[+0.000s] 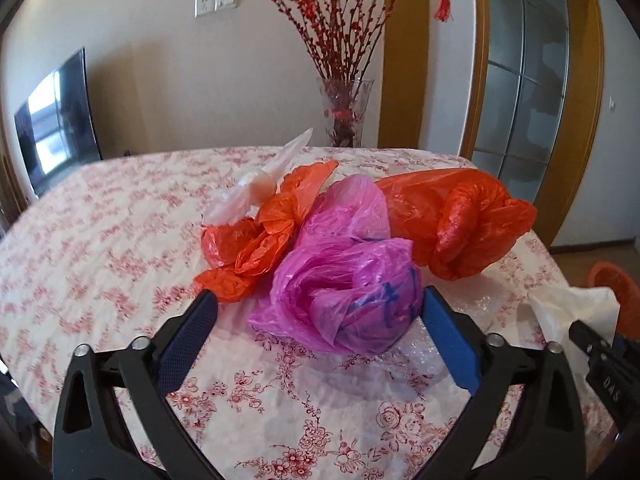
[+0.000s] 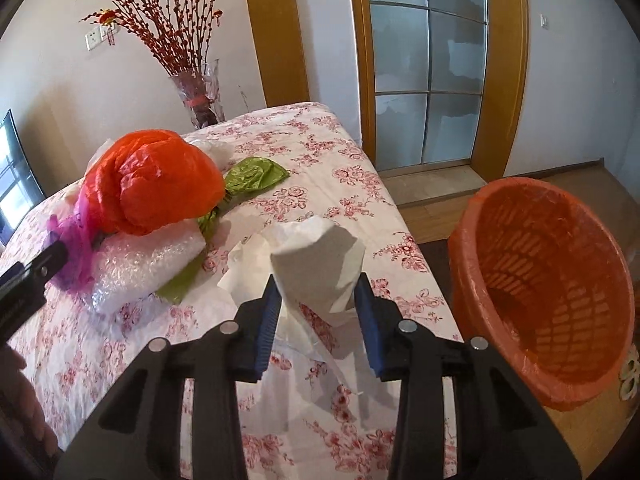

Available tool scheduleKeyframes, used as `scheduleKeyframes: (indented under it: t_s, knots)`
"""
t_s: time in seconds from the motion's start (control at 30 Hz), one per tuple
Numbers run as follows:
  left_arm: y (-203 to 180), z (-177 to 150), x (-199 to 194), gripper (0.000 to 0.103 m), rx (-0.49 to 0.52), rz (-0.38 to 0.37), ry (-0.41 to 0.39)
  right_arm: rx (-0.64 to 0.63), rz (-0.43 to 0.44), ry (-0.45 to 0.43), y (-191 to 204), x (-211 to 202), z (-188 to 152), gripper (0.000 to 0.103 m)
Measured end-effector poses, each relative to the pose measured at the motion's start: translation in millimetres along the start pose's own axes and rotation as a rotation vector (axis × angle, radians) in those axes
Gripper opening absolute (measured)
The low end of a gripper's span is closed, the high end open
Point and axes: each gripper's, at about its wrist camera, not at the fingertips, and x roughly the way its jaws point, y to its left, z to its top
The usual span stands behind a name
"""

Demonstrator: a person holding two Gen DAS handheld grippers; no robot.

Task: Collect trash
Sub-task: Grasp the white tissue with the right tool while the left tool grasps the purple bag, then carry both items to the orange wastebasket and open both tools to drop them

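A crumpled pink plastic bag (image 1: 340, 292) lies on the flowered tablecloth (image 1: 100, 240) between the jaws of my left gripper (image 1: 318, 294). That gripper is open: the right pad is at the bag's edge and the left pad stands clear of it. Behind the pink bag lie two orange bags (image 1: 452, 220) and a clear white bag (image 1: 256, 192). My right gripper (image 2: 318, 280) is shut on a wad of white paper (image 2: 316, 256), which sticks up between the blue pads above the table's right side. An orange basket (image 2: 560, 280) with an orange liner stands on the floor to the right of the table.
Bubble wrap (image 2: 148, 268) and a green bag (image 2: 252, 176) lie beside the big orange bag (image 2: 152, 180). A glass vase (image 1: 344, 112) with red branches stands at the table's far edge. A TV (image 1: 56, 120) hangs far left; a glass door (image 2: 428, 60) is behind.
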Motion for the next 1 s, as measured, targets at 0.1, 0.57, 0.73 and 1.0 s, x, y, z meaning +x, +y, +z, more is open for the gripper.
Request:
scheduleKeyframes:
  t_s: [0.1, 0.57, 0.73, 1.0]
  knots:
    - [6.1, 2.3, 2.4, 0.074, -0.034, -0.059, 0.024, -0.001, 0.003, -0.007, -0.7, -4.8, -1.6, 0.037]
    - [10.2, -1.6, -21.1, 0.020, -0.038, -0.173, 0.015, 0.002, 0.012, -0.053, -8.8, -33.3, -4.3, 0.037]
    - [8.0, 0.9, -39.7, 0.016, -0.028, -0.199, -0.012, 0.000, 0.014, -0.085, -11.0, -49.8, -3.2, 0.037]
    - [-5.9, 3.9, -69.8, 0.007, 0.009, -0.257, -0.068, 0.015, 0.003, -0.123, -23.7, -72.7, -6.1, 0.037]
